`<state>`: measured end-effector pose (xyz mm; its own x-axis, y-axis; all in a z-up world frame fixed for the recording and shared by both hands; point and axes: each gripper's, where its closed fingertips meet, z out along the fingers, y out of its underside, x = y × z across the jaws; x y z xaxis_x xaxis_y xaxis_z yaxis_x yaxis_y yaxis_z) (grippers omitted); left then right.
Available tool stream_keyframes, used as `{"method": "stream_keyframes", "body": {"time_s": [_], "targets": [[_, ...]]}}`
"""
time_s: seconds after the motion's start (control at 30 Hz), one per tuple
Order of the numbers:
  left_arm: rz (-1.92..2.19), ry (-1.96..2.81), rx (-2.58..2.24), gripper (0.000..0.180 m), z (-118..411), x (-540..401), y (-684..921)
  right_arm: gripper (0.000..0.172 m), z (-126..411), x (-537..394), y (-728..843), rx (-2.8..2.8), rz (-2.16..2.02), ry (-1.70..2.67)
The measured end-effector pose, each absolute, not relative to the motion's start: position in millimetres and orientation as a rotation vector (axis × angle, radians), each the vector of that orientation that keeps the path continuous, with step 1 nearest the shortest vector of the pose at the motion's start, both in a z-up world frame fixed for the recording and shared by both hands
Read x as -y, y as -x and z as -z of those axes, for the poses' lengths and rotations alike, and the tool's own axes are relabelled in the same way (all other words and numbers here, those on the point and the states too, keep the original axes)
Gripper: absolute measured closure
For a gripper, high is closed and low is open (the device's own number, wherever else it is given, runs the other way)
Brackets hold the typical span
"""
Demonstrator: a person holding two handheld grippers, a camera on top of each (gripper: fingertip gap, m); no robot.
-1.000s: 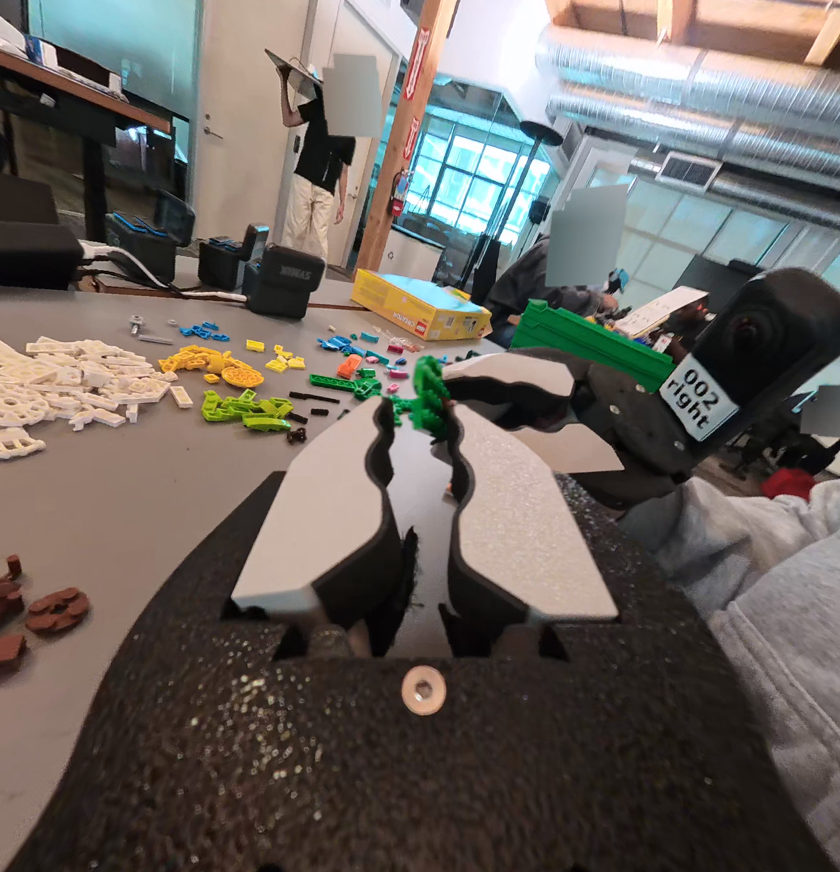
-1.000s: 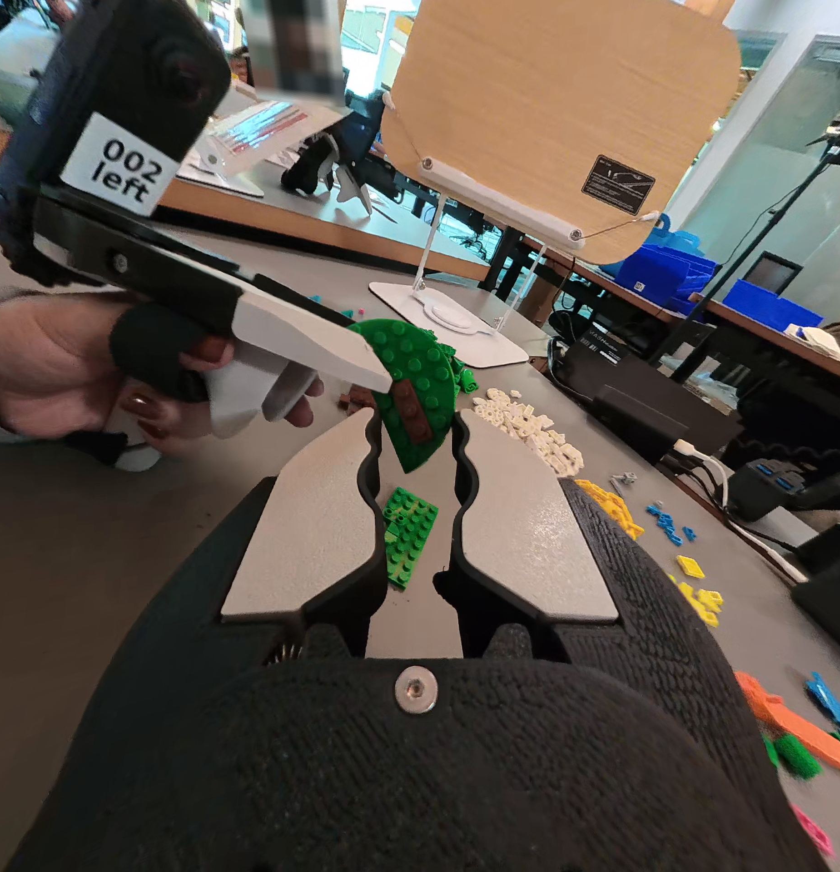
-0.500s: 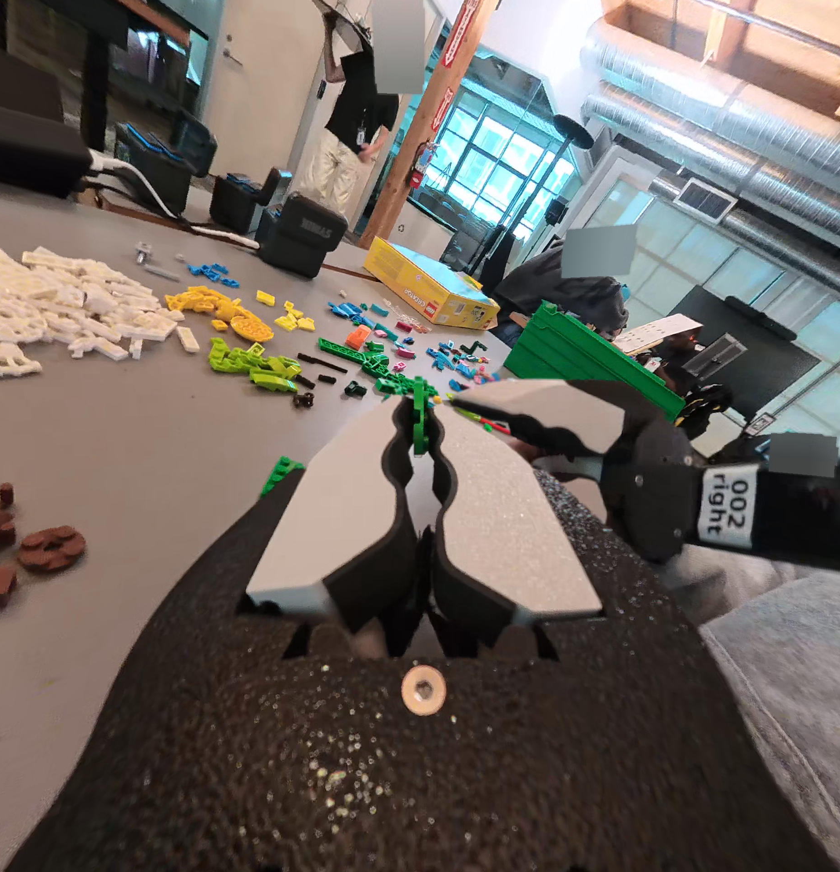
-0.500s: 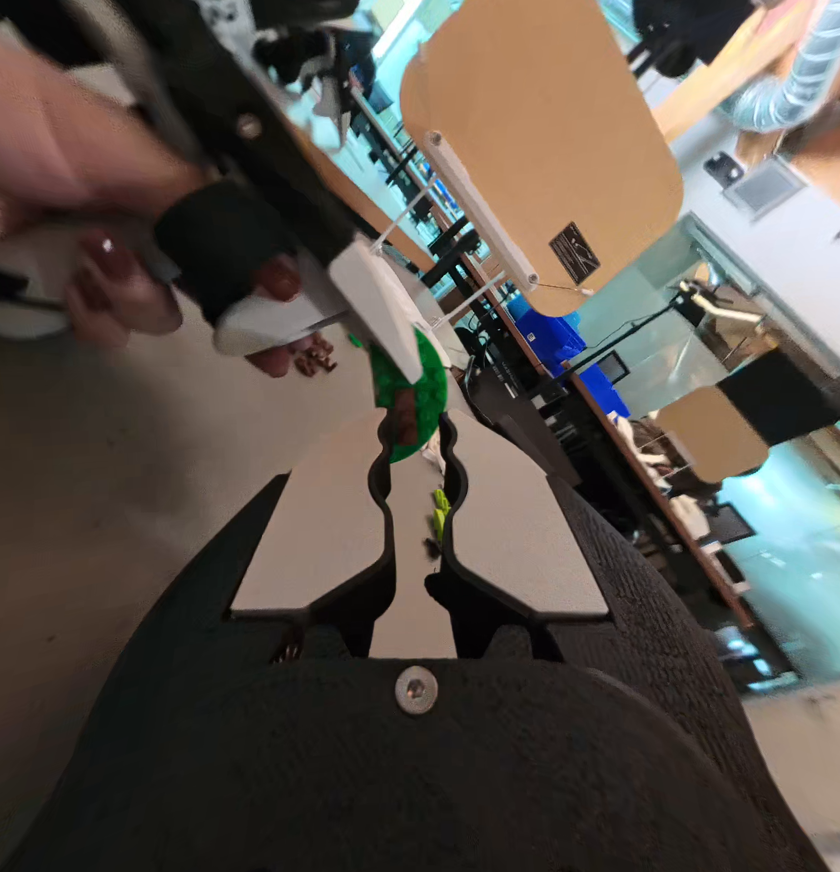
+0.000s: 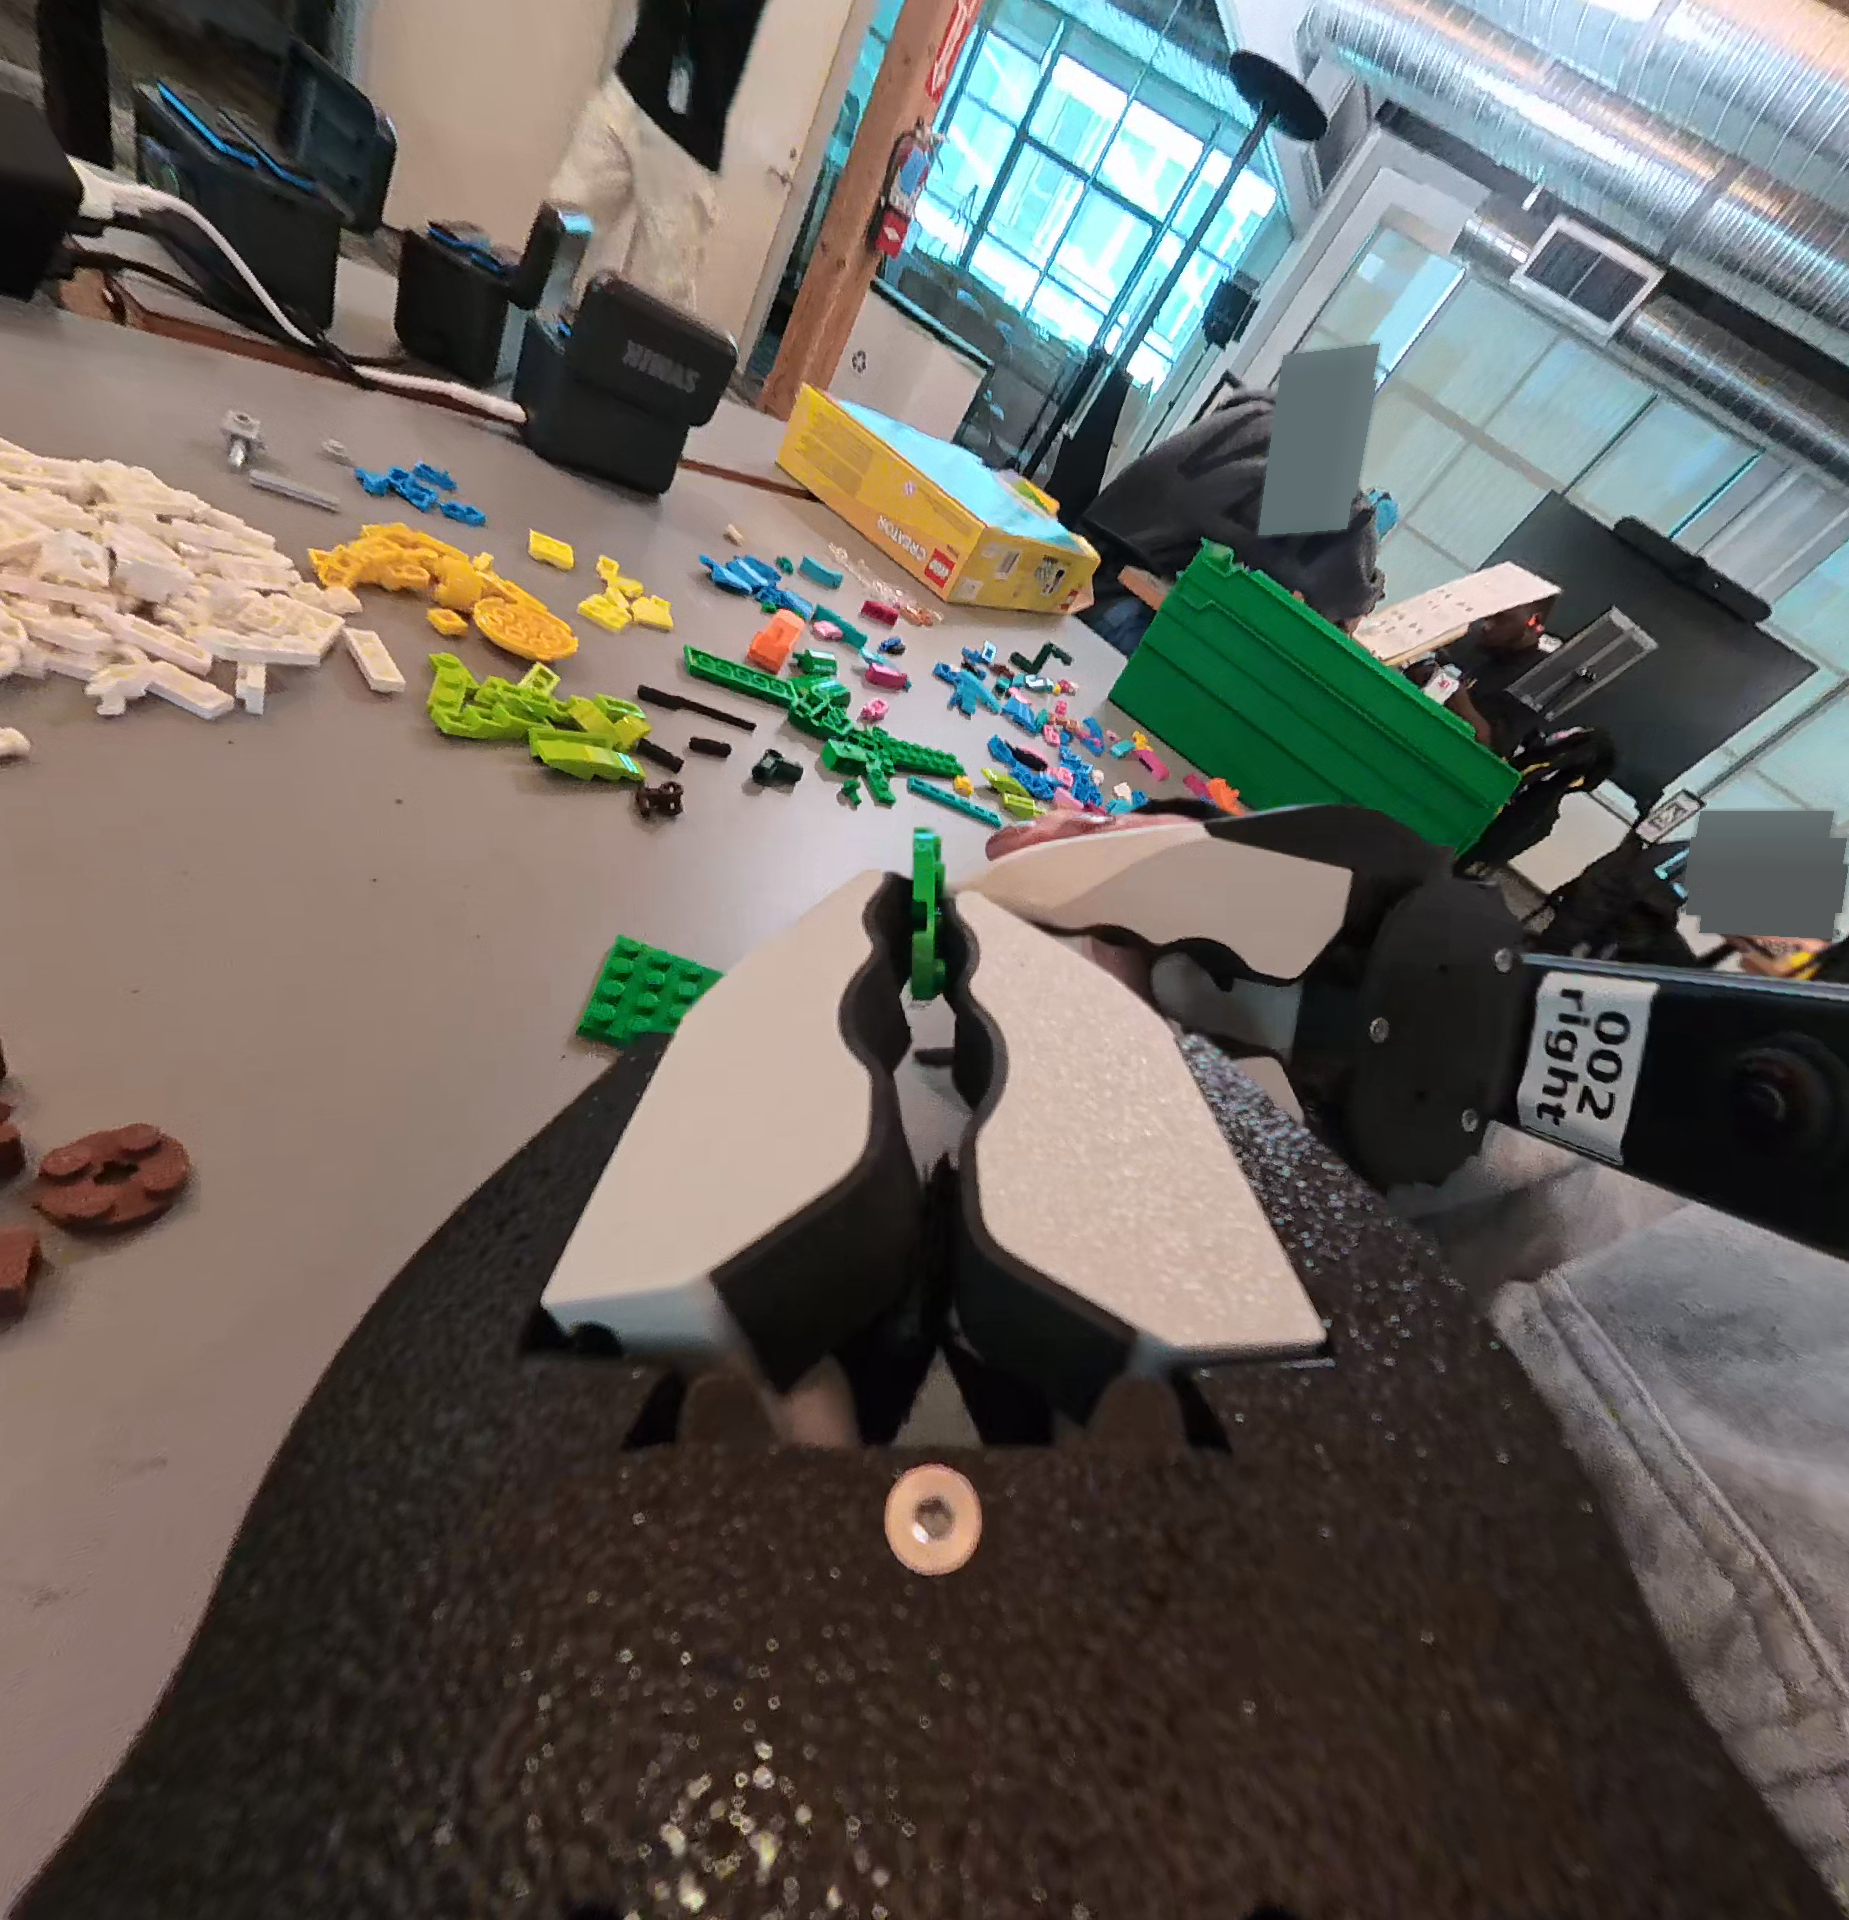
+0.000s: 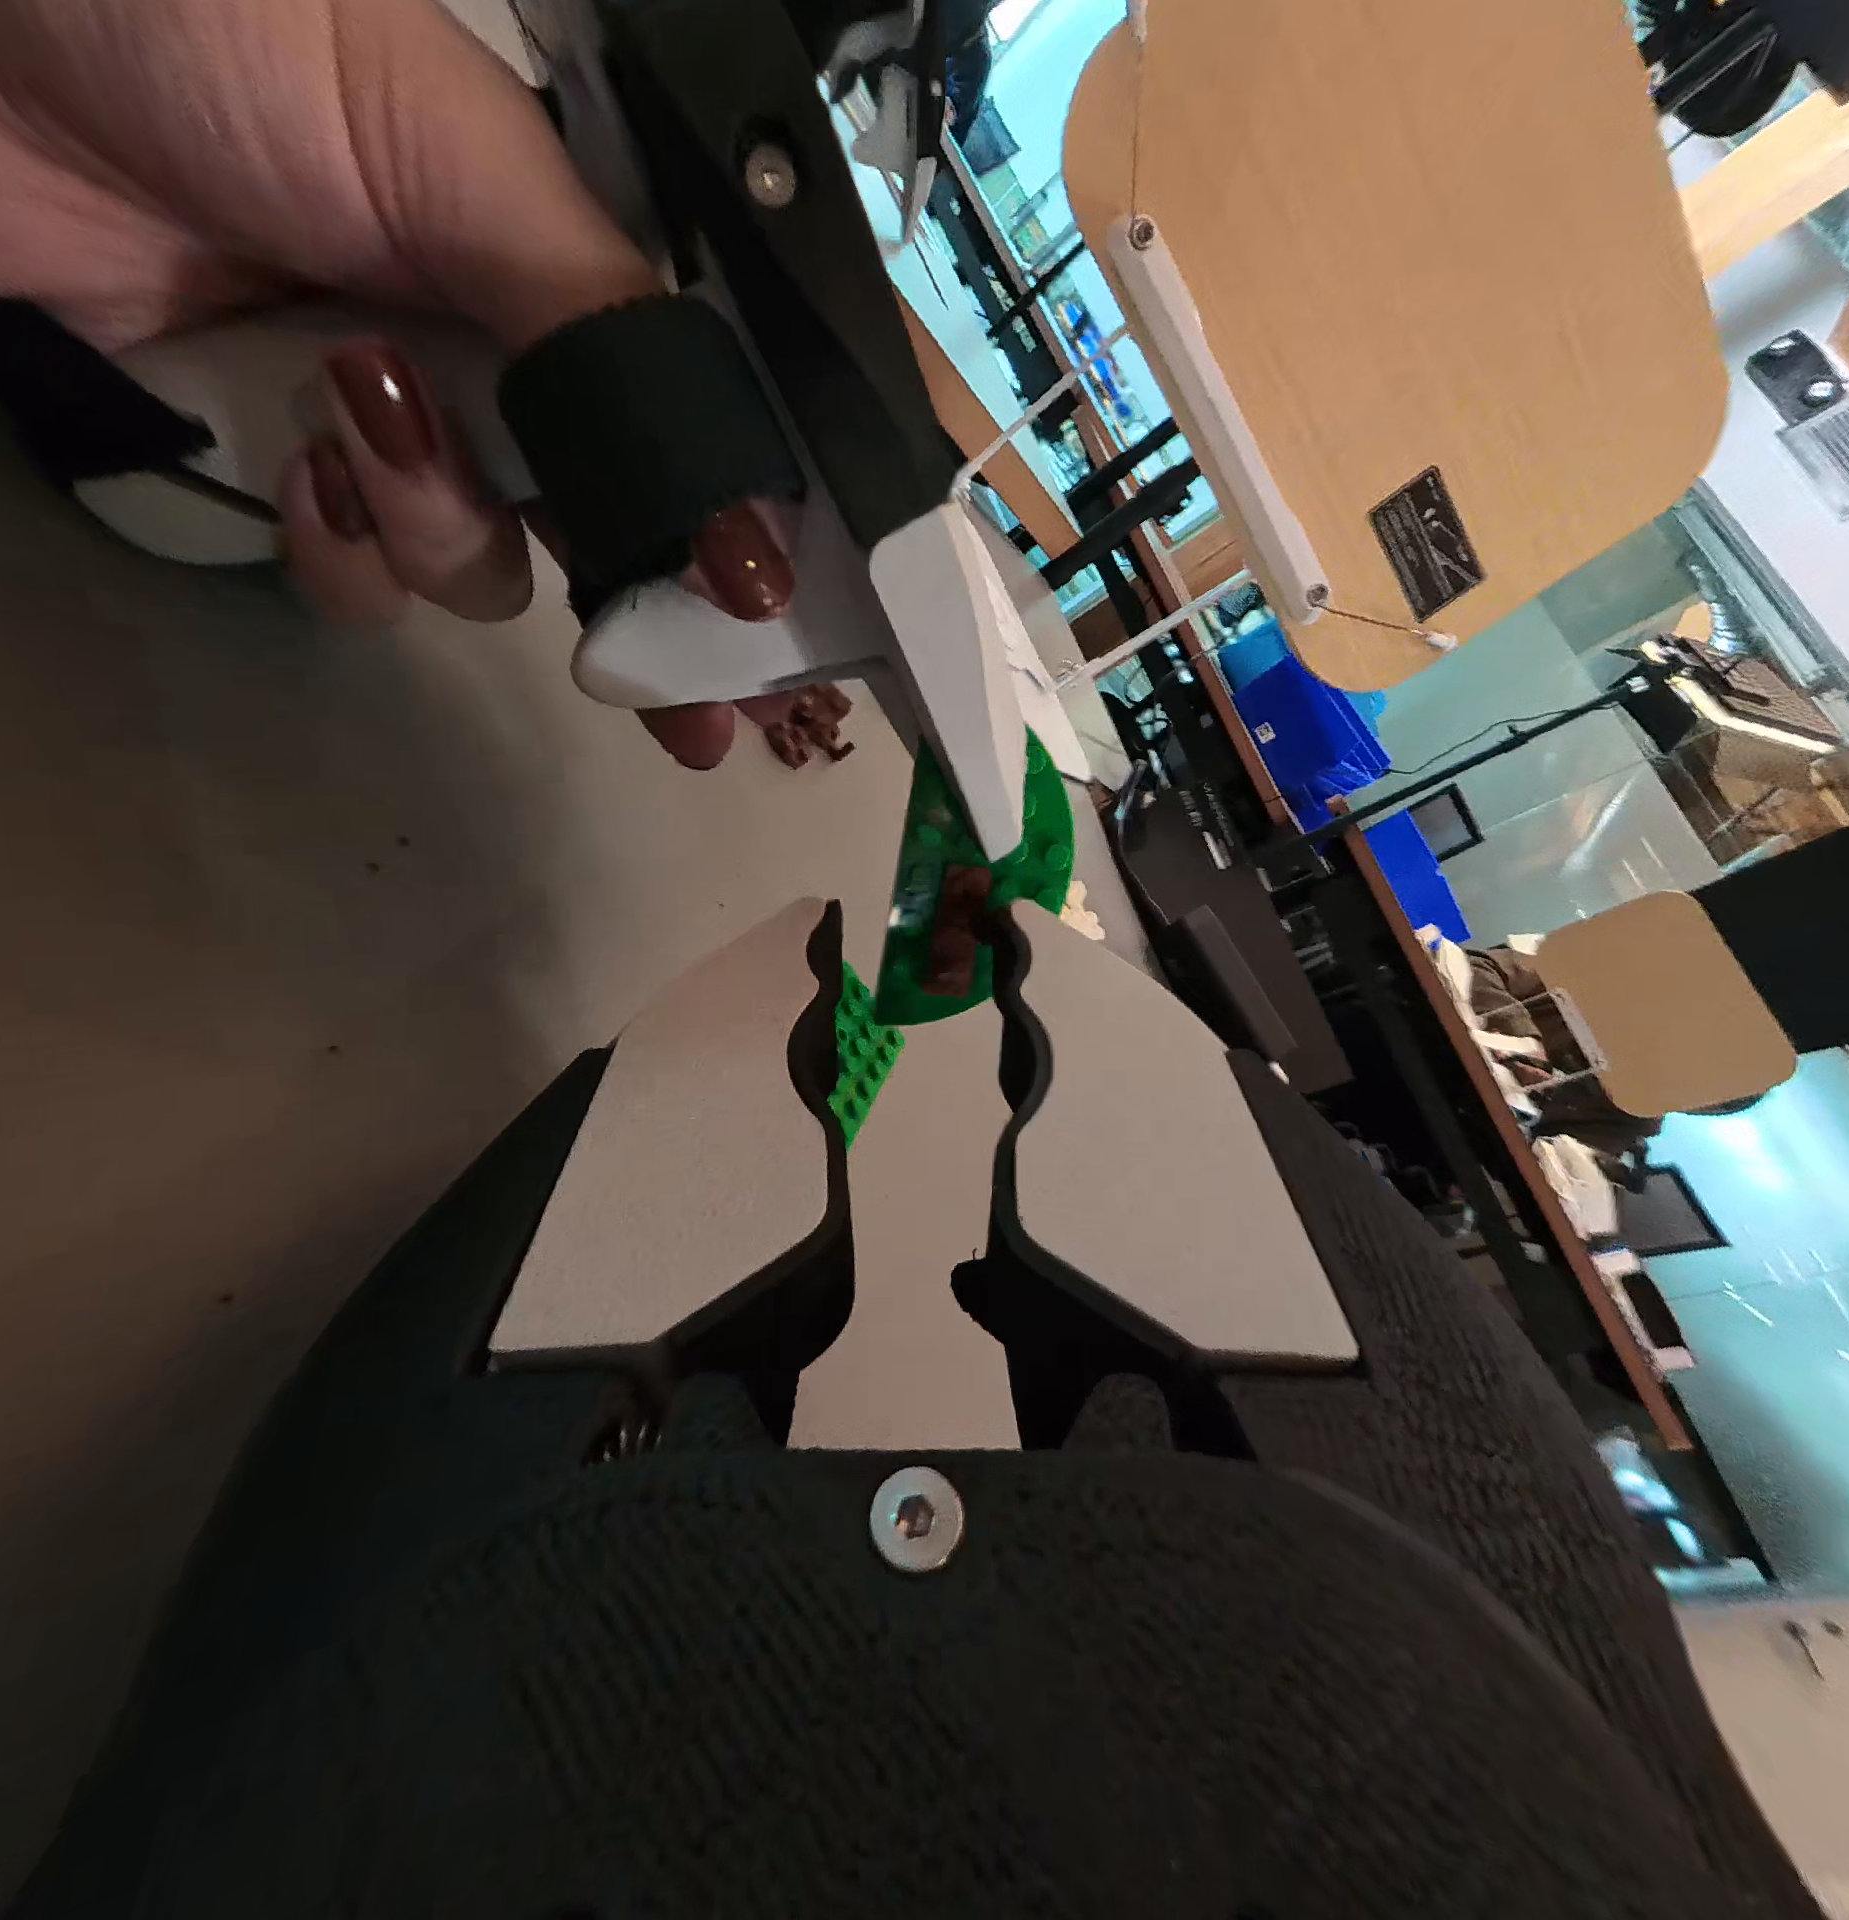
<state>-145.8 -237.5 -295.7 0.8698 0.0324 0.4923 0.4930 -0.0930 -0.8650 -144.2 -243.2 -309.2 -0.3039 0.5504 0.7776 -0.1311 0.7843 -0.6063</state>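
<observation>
1. Fingers (image 5: pixel 795 1039) of the left gripper (image 5: pixel 925 935) are clamping a green half-round plate (image 5: pixel 926 914) edge-on, holding it upright above the grey table (image 5: pixel 276 935).
2. Spread apart, the right gripper (image 6: pixel 915 935) is grasping nothing; the same plate (image 6: pixel 1045 842), carrying a brown piece (image 6: pixel 956 935), is sitting between its tips, brushing the right pad.
3. Just below, a bright green studded plate (image 5: pixel 645 987) is lying flat.
4. Farther off, loose bricks (image 5: pixel 858 738) are scattering toward a yellow box (image 5: pixel 930 509).
</observation>
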Motion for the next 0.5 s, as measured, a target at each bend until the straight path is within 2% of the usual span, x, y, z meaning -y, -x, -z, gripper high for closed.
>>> {"method": "stream_keyframes", "body": {"time_s": [0.27, 0.3, 0.5], "targets": [[0.533, 1.717, 0.475, 0.177, 311.9, 237.6, 145.7, 0.150, 322.6, 240.8, 149.3, 1.765, -0.534, 0.261], [0.543, 1.721, 0.483, 0.177, 313.1, 238.2, 146.9, 0.155, 324.7, 242.0, 148.9, 1.772, -0.523, 0.254], [0.527, 1.759, 0.475, 0.177, 316.9, 242.9, 147.5, 0.156, 329.4, 246.7, 149.4, 1.781, -0.518, 0.298]]}}
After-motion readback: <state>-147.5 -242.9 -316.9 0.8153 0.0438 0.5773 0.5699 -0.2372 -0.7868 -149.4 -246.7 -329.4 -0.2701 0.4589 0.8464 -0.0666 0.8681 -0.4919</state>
